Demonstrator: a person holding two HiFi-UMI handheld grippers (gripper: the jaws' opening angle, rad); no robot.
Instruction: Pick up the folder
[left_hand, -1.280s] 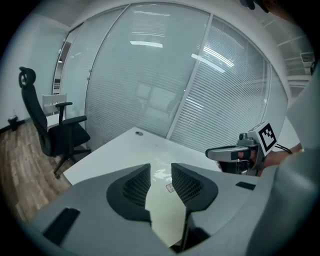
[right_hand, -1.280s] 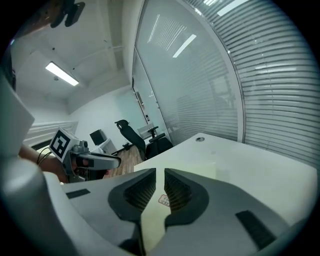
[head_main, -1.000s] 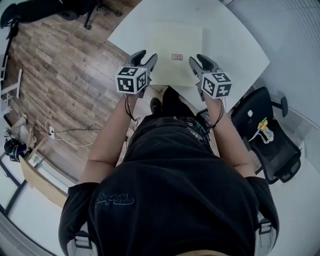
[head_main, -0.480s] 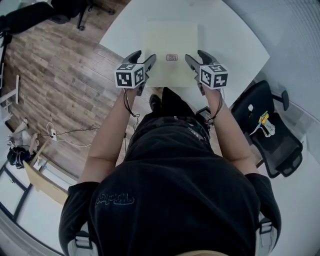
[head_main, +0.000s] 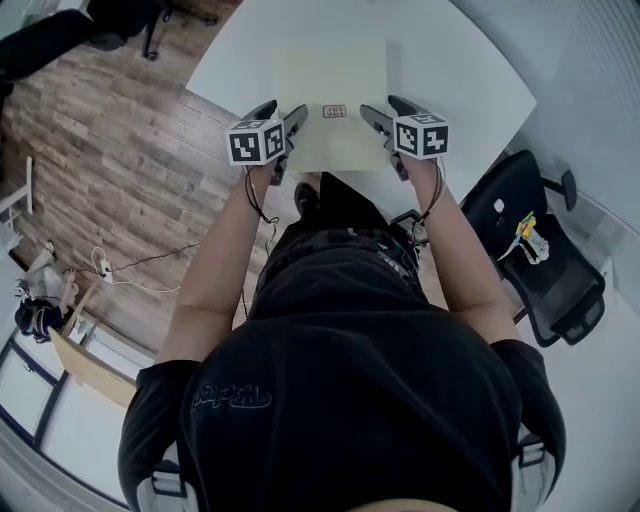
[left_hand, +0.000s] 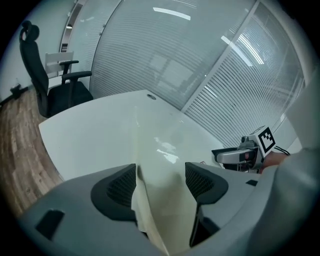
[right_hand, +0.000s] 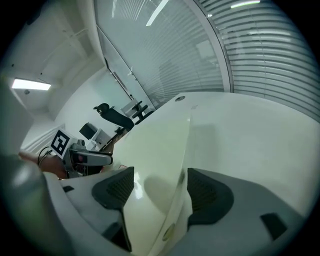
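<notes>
Pale yellow, one folder (head_main: 335, 80) lies flat on the white table (head_main: 460, 80). Its near side is at the table's near edge, and one small red label (head_main: 335, 111) sits close to that side. Two grippers flank the folder. The left gripper (head_main: 284, 108) has just been opening: its jaws stand wide, with the folder's left edge between them, unclamped. The right gripper (head_main: 380, 105) has also just been opening, and its wide jaws straddle the folder's right edge.

Pale yellow folder (head_main: 335, 75), apparently flat
</notes>
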